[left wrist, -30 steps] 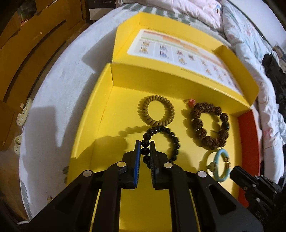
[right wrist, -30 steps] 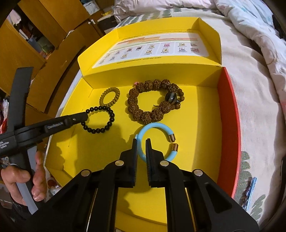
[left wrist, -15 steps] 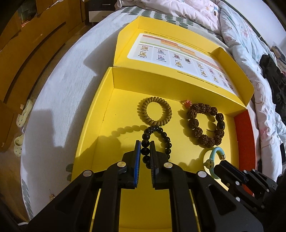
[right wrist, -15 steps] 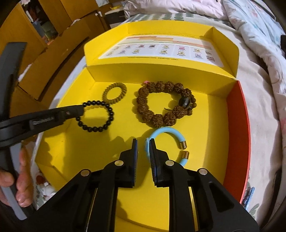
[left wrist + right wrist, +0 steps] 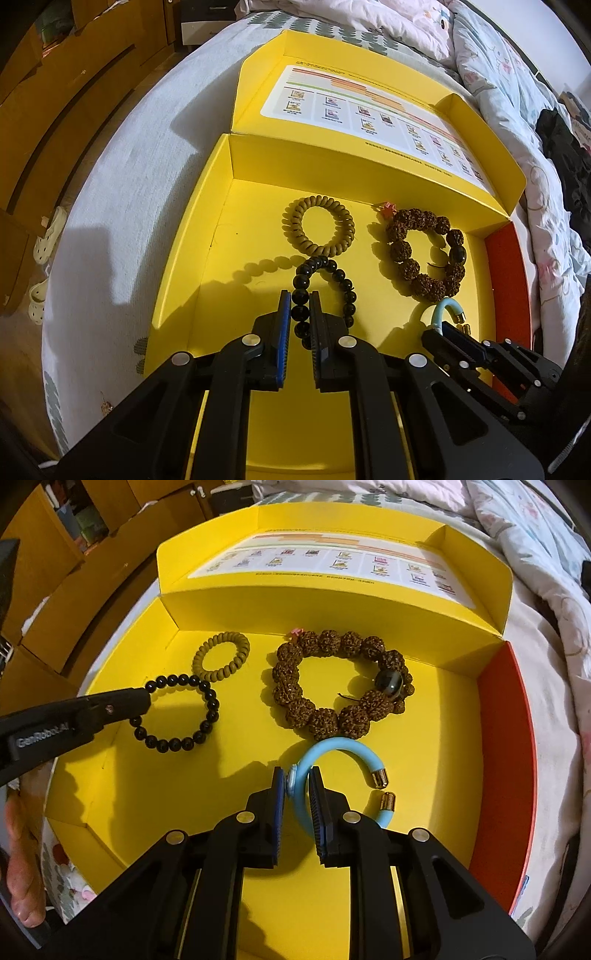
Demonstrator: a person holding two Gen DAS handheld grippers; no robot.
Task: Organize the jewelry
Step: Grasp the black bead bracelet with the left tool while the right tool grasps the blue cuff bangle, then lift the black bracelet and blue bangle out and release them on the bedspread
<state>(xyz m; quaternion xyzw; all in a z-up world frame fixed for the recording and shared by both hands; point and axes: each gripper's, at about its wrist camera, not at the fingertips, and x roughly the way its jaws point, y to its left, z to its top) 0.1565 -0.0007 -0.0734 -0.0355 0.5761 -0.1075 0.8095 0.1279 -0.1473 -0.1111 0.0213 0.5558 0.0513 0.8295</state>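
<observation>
An open yellow box (image 5: pixel 192 258) holds several bracelets. My left gripper (image 5: pixel 300 295) is shut on a black bead bracelet (image 5: pixel 343 278), whose loop trails ahead of the fingertips. From the right wrist view that gripper (image 5: pixel 142 701) pinches the black bracelet (image 5: pixel 210 709) at its left side. My right gripper (image 5: pixel 297 775) is shut on the tube of a blue bangle (image 5: pixel 343 746) with gold end caps. The left wrist view shows the right gripper (image 5: pixel 443 330) with the bangle (image 5: pixel 447 305) arching up from it.
A tan coil band (image 5: pixel 295 240) and a brown knobbly bead bracelet (image 5: pixel 400 249) lie near the box's back wall. The raised lid (image 5: pixel 369 539) carries a printed sheet. The box sits on a bed, with a quilt (image 5: pixel 517 92) to the right and wooden cabinets (image 5: pixel 55 92) to the left. A hand (image 5: pixel 22 867) shows low left.
My right gripper moved forward and down, its jaws parted a little and took the bangle's tube between them. The left gripper kept its hold, and the black bracelet's loop looks narrower.
</observation>
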